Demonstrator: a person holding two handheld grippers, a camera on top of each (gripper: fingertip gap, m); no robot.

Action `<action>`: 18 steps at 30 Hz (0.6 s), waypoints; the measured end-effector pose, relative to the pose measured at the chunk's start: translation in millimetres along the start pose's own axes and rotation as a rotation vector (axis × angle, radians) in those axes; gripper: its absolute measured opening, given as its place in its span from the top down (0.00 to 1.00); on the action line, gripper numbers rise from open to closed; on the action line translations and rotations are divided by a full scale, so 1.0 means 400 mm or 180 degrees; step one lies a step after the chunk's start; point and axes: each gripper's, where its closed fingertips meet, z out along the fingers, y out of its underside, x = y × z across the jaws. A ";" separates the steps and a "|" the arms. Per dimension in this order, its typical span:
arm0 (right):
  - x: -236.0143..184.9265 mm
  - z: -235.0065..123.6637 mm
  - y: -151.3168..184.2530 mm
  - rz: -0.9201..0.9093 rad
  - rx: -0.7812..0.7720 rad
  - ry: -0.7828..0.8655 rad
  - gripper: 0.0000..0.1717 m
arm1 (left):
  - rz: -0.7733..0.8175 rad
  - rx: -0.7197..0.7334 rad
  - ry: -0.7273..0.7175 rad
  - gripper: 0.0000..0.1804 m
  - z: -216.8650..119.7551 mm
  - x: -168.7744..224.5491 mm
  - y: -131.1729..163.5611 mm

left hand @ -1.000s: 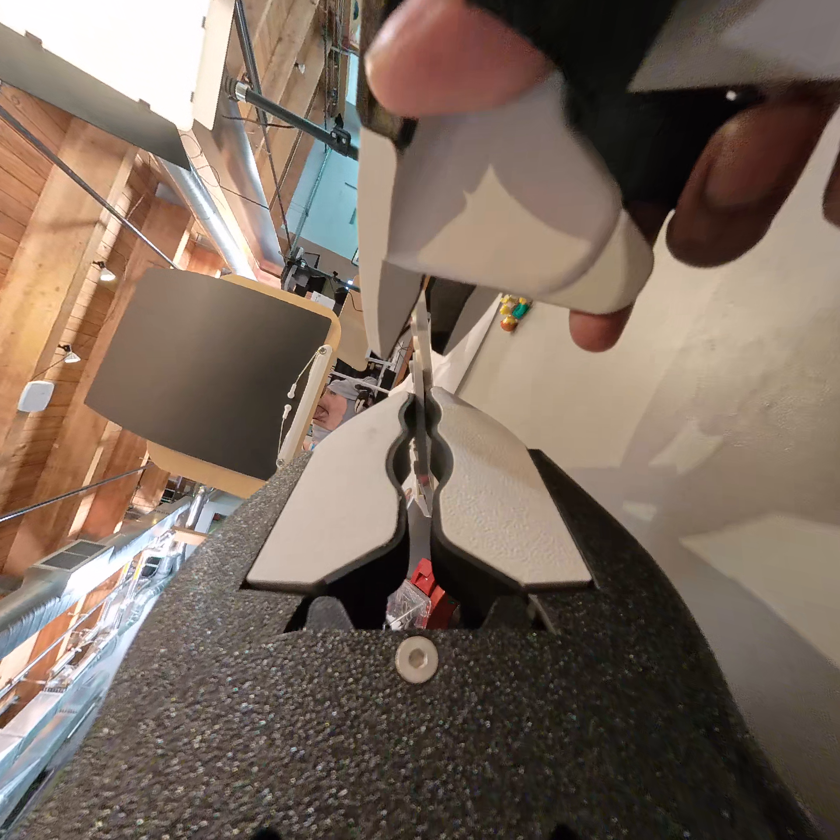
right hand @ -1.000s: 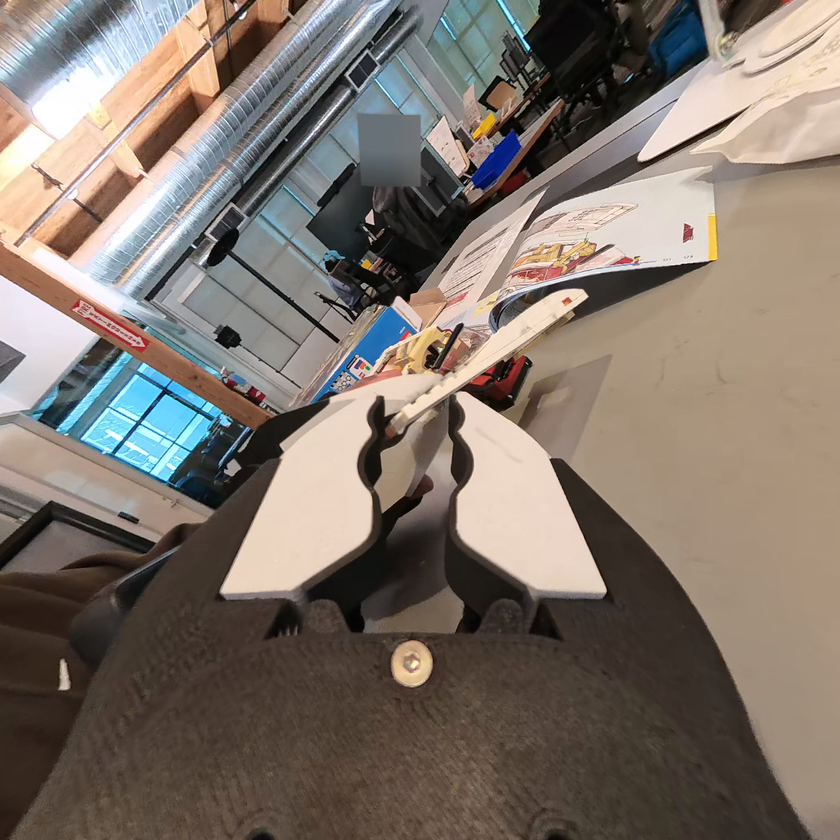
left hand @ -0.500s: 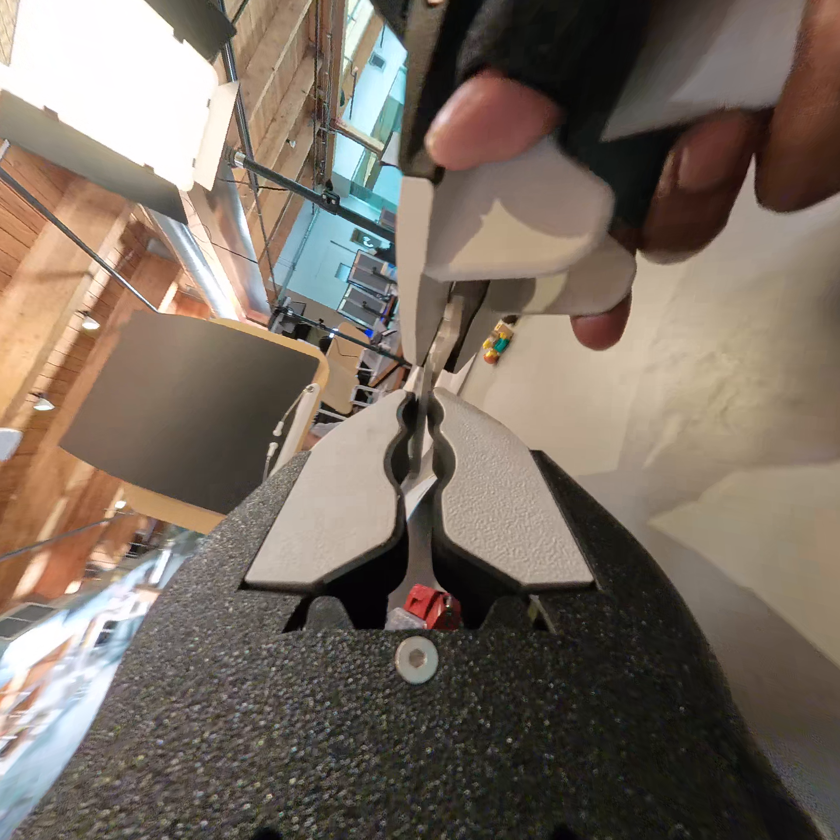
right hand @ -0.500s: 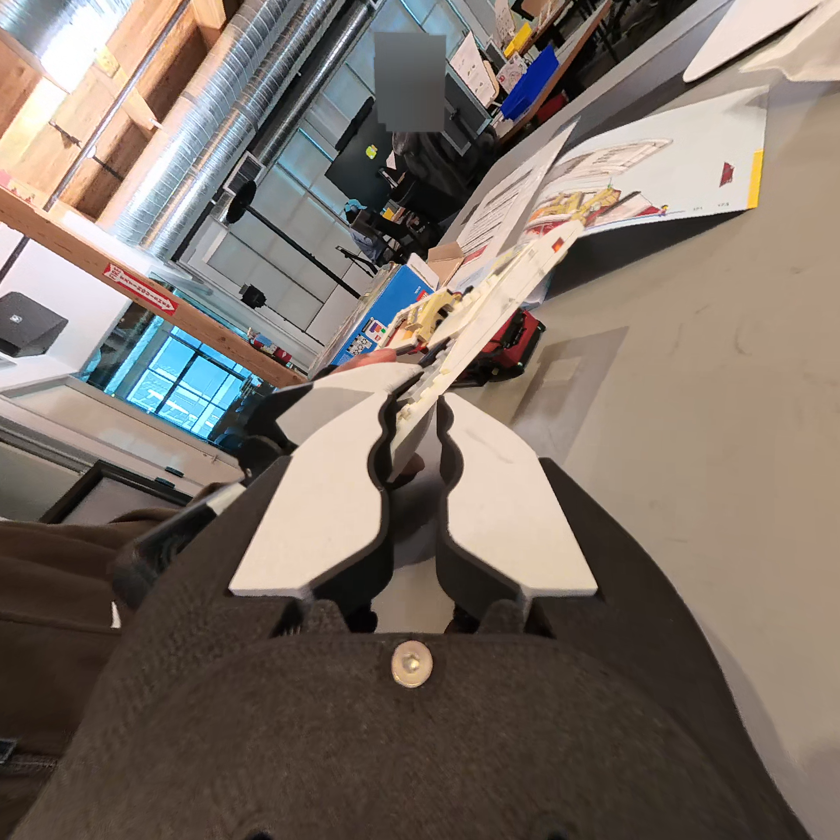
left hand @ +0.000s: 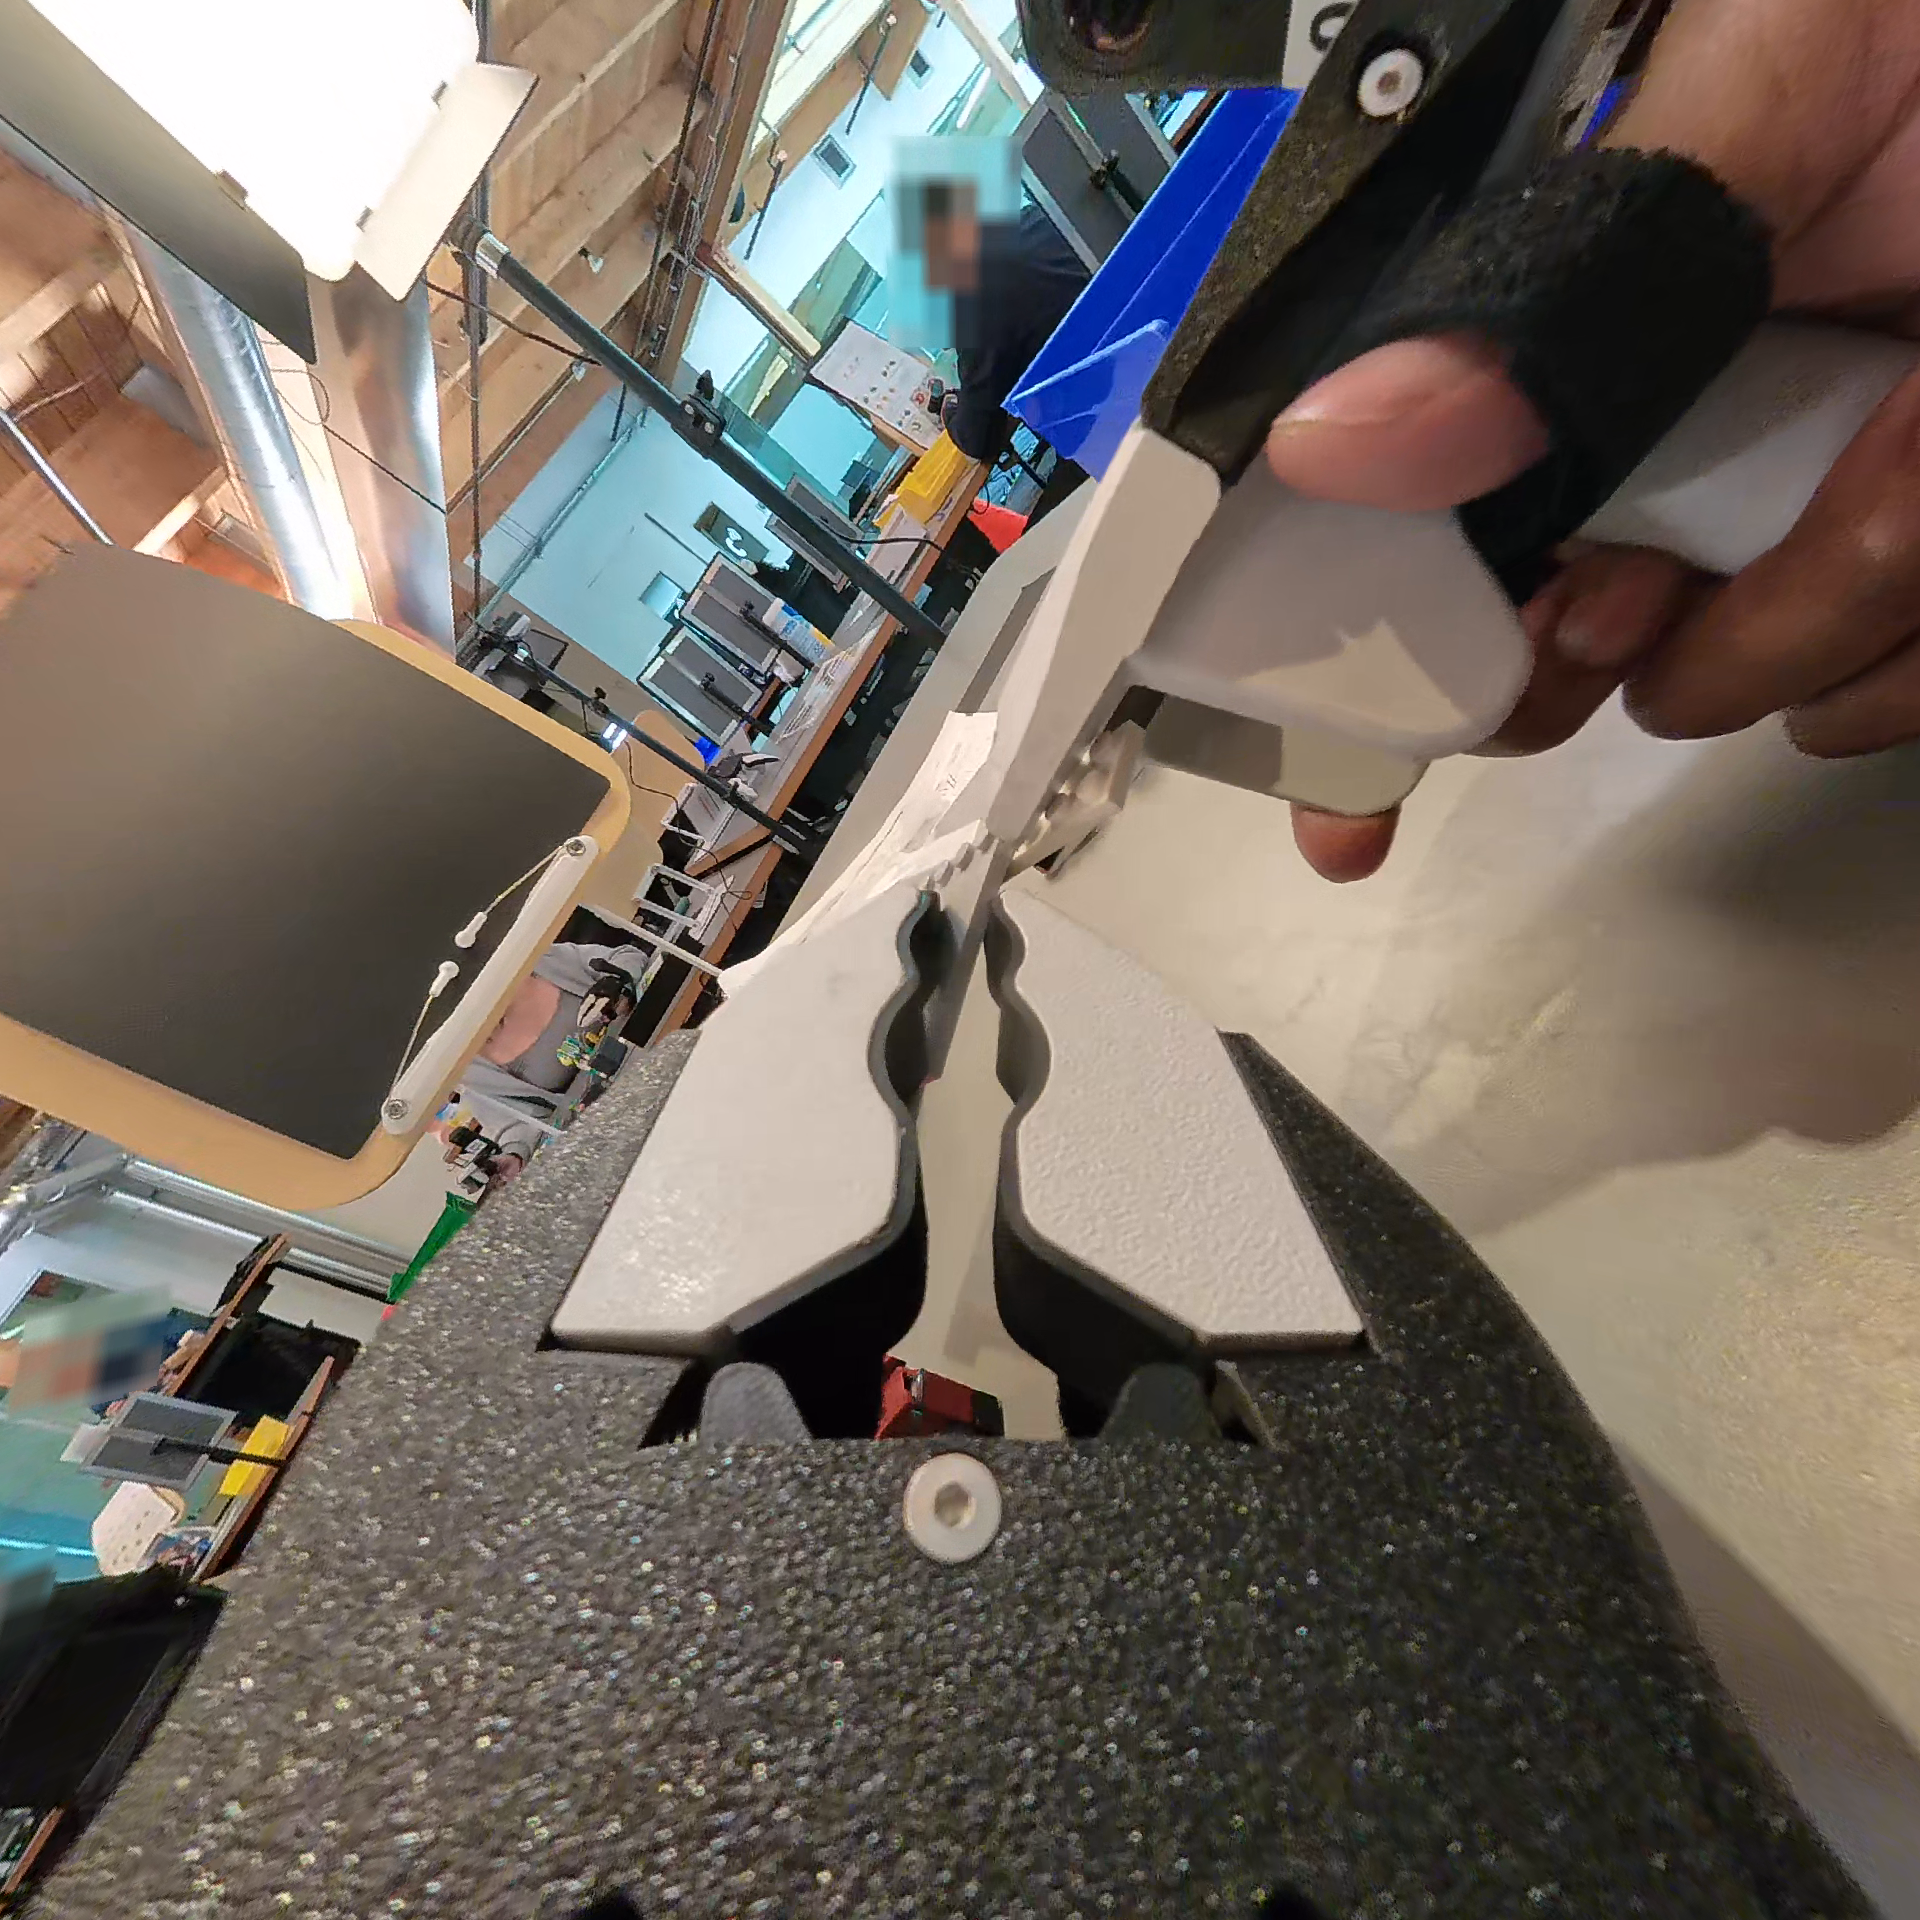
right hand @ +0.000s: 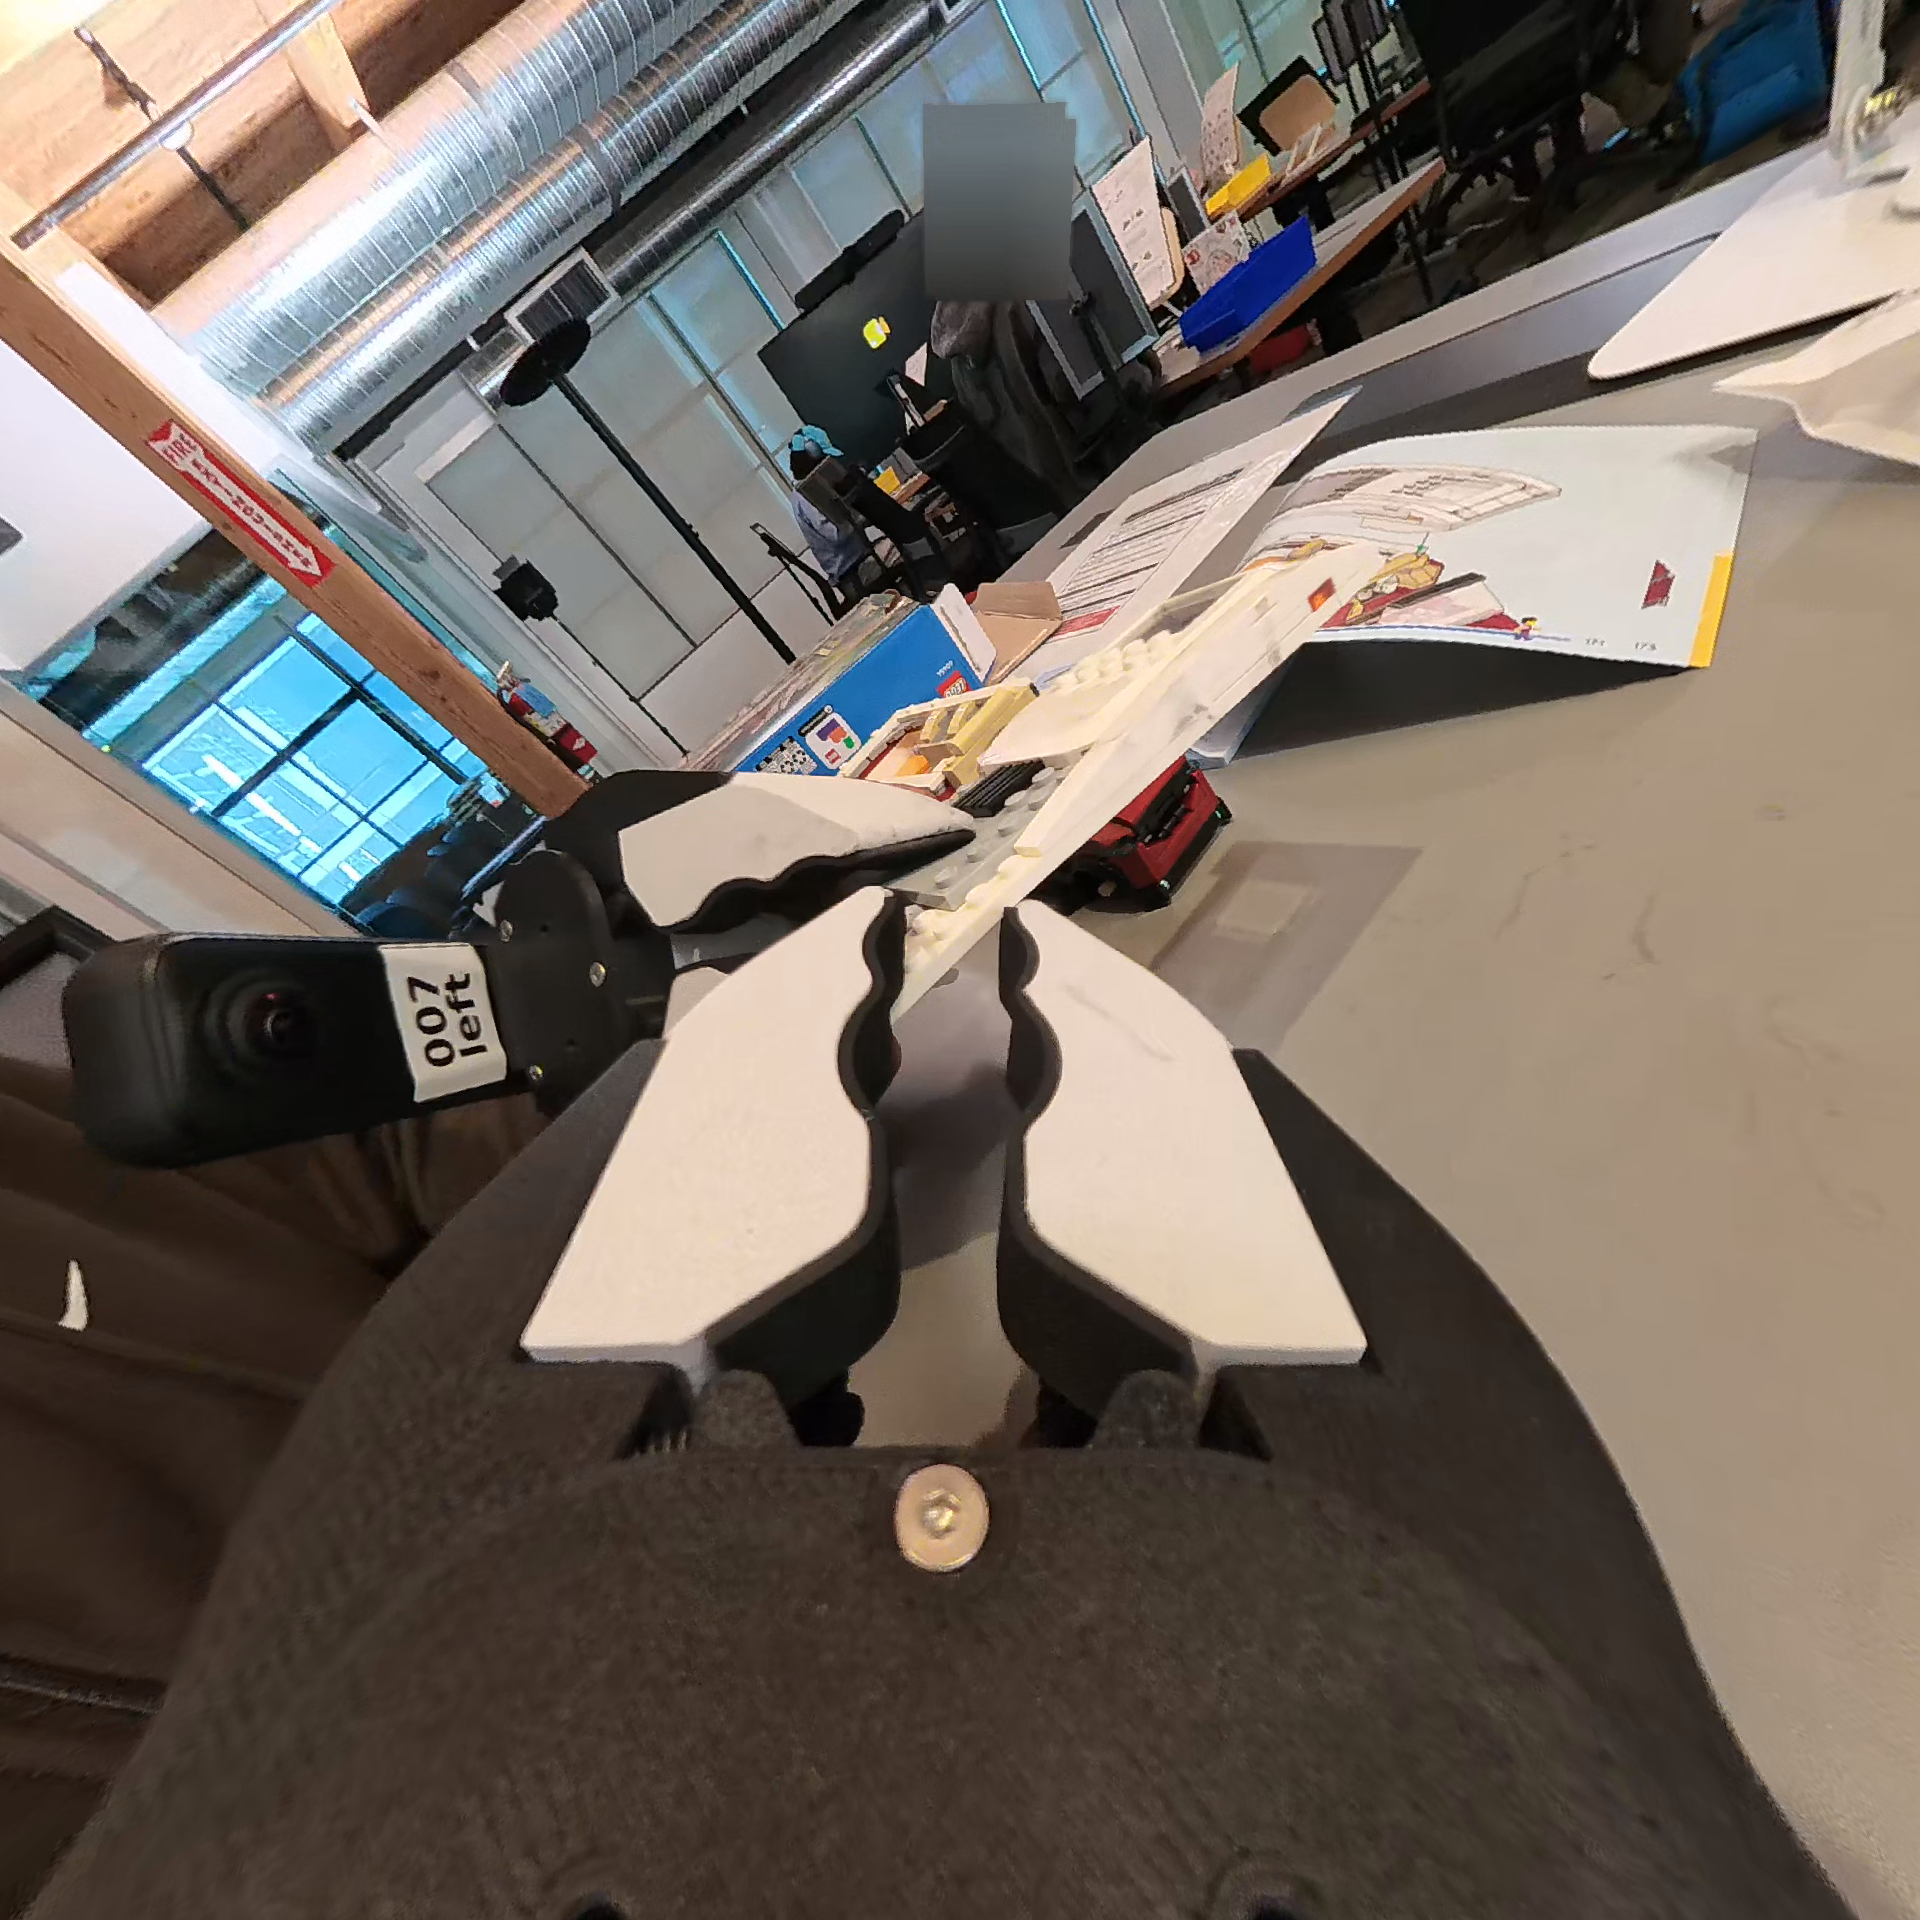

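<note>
Left gripper (left hand: 961, 904): fingers nearly closed, both pads pressed on a thin grey plate (right hand: 966, 862) seen edge-on between them; the right wrist view confirms it, with the plate pinched flat between top and bottom finger. Right gripper (right hand: 951, 920): fingers a little wider, closed on the near corner of a white plate (right hand: 1195, 665). The left pad is hard against it and the right tip touches its edge; from the left wrist view a studded stack sits clamped between those fingers. Both plates belong to one brick model (right hand: 997, 727), long and wing-shaped, which is held up off the table (right hand: 1558, 987) between the two grippers. The grippers come at it from different sides, tips close together, nearly touching. A hand (left hand: 1714, 520) in a black finger sleeve squeezes the right gripper's trigger. Tan and cream bricks sit on the model's far part. A red block (right hand: 1153, 831) lies just beneath it; whether it is joined to the model or rests on the table, cannot tell. Behind the model an open booklet (right hand: 1507, 530) lies on the table, one page lifted. Containers: a blue box (right hand: 873, 675) stands behind the model with its top flap open, contents hidden. A blue bin (right hand: 1247, 281) sits on a far bench, its inside not visible. A white board (right hand: 1745, 281) lies at the table's far corner.
</note>
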 end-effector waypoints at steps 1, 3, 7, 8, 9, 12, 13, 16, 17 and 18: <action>-0.001 0.000 0.000 -0.0030 0.0007 -0.0014 0.90 | -0.0010 0.0008 0.0003 0.95 -0.001 0.000 -0.001; -0.005 -0.002 -0.001 -0.0041 0.0028 -0.0061 0.90 | -0.0026 0.0028 0.0009 0.95 -0.003 0.000 -0.005; -0.011 -0.006 -0.001 -0.0009 0.0066 -0.0194 0.90 | -0.0048 0.0074 0.0024 0.95 -0.006 0.000 -0.011; -0.016 -0.007 -0.003 -0.0008 0.0078 -0.0240 0.89 | -0.0059 0.0106 0.0020 0.96 -0.008 -0.001 -0.016; -0.020 -0.009 -0.004 -0.0024 0.0084 -0.0274 0.89 | -0.0075 0.0135 0.0021 0.95 -0.010 -0.002 -0.020; -0.027 -0.012 -0.003 -0.0087 0.0069 -0.0338 0.90 | -0.0241 0.0230 0.0072 0.97 -0.016 -0.008 -0.028; -0.030 -0.013 -0.004 -0.0078 0.0085 -0.0362 0.90 | -0.0267 0.0249 0.0088 0.97 -0.017 -0.008 -0.030; -0.031 -0.013 -0.003 -0.0062 0.0073 -0.0393 0.90 | -0.0327 0.0274 0.0130 0.96 -0.018 -0.008 -0.031; -0.031 -0.013 -0.003 -0.0099 0.0066 -0.0381 0.90 | -0.0364 0.0282 0.0144 0.96 -0.018 -0.008 -0.031; -0.030 -0.013 -0.003 -0.0153 0.0051 -0.0358 0.90 | -0.0385 0.0286 0.0150 0.96 -0.019 -0.009 -0.031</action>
